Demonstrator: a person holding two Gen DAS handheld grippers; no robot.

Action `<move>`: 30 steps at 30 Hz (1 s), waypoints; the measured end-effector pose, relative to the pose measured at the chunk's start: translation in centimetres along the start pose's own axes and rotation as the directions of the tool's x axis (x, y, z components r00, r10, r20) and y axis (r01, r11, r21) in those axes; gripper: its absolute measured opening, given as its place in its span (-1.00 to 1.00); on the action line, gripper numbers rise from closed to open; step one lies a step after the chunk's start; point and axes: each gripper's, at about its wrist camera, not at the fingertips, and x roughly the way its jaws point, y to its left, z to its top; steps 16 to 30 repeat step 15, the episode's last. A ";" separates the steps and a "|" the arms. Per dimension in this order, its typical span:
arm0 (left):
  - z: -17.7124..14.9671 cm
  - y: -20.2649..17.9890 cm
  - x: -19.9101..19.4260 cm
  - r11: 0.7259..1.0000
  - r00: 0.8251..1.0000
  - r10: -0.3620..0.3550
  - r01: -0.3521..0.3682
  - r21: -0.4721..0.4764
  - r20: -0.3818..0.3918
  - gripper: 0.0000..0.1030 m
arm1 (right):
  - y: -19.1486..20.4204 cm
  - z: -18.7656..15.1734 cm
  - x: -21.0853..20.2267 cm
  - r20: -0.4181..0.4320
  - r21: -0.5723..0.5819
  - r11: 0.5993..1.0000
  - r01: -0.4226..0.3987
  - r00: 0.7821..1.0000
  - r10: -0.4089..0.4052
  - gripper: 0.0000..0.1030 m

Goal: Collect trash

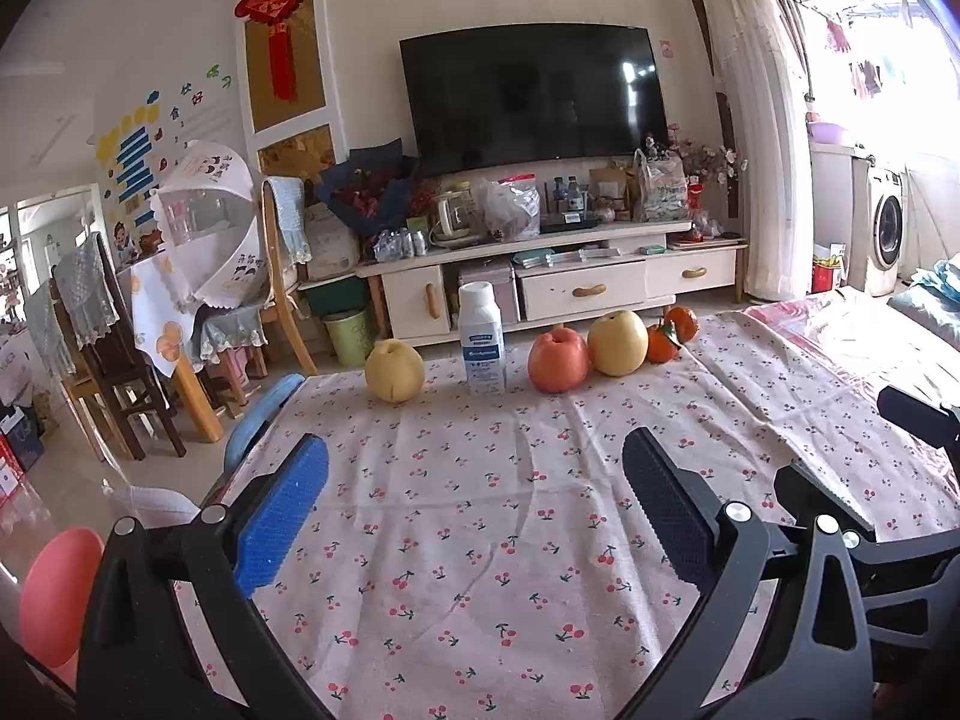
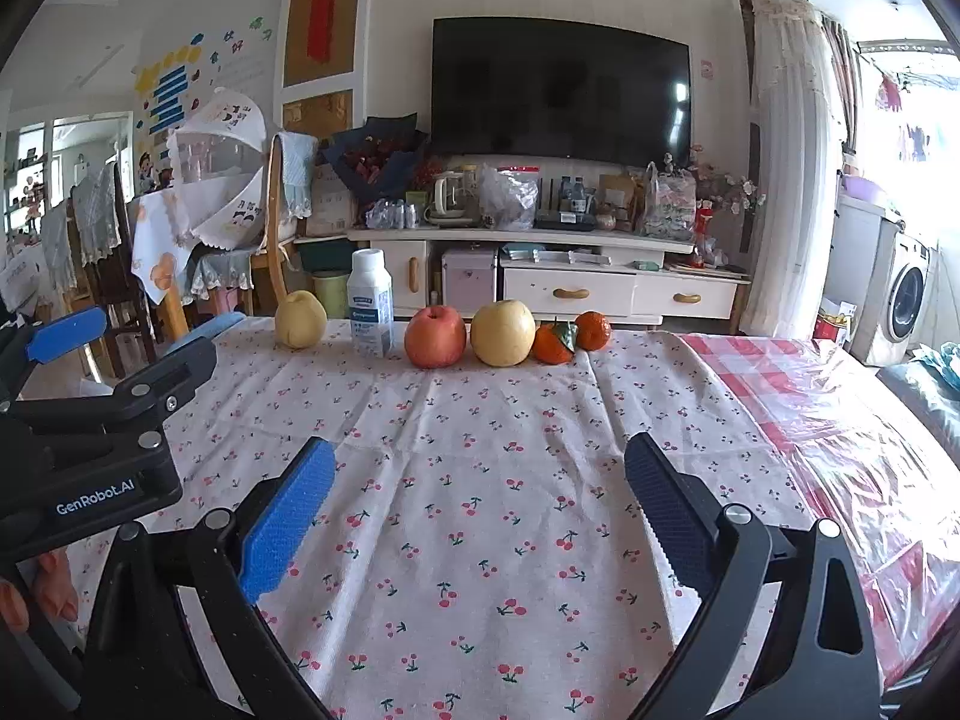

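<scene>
A white plastic bottle (image 1: 482, 339) with a blue label stands upright at the far edge of the table, between a yellow pear (image 1: 395, 371) and a red apple (image 1: 558, 360). It also shows in the right wrist view (image 2: 371, 303). My left gripper (image 1: 474, 492) is open and empty, low over the cherry-print cloth, well short of the bottle. My right gripper (image 2: 480, 492) is open and empty too, beside the left one, which shows at the left of its view (image 2: 120, 360).
A second yellow pear (image 1: 618, 342) and two tangerines (image 1: 672, 333) stand right of the apple. The cherry-print tablecloth (image 1: 480, 540) covers the table; red checked plastic (image 2: 840, 420) covers its right part. A green bin (image 1: 350, 336) stands on the floor beyond the table, by the TV cabinet (image 1: 540, 282).
</scene>
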 end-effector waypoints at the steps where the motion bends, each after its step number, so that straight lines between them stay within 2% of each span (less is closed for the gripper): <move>1: -0.1 0.1 0.2 1.000 1.000 0.002 -0.002 -0.001 -0.003 0.92 | 0.1 0.0 0.1 -0.004 -0.002 1.000 0.000 1.000 0.000 0.86; 10: -1.9 0.4 2.8 1.000 0.997 0.004 -0.006 -0.021 -0.073 0.92 | 0.4 -0.6 2.0 -0.065 -0.009 1.000 0.013 0.998 -0.014 0.87; 12: -2.5 0.6 4.0 0.999 0.994 0.008 -0.012 -0.039 -0.112 0.92 | 0.5 -1.0 2.9 -0.101 -0.007 1.000 0.018 0.995 -0.019 0.87; 15: -4.1 1.2 6.7 0.998 0.978 0.027 -0.040 -0.058 -0.209 0.92 | 0.4 -1.9 5.0 -0.190 0.007 0.999 0.032 0.981 -0.030 0.87; 30: -4.1 1.2 6.7 0.998 0.978 0.027 -0.040 -0.058 -0.209 0.92 | 0.4 -1.9 5.0 -0.190 0.007 0.999 0.032 0.981 -0.030 0.87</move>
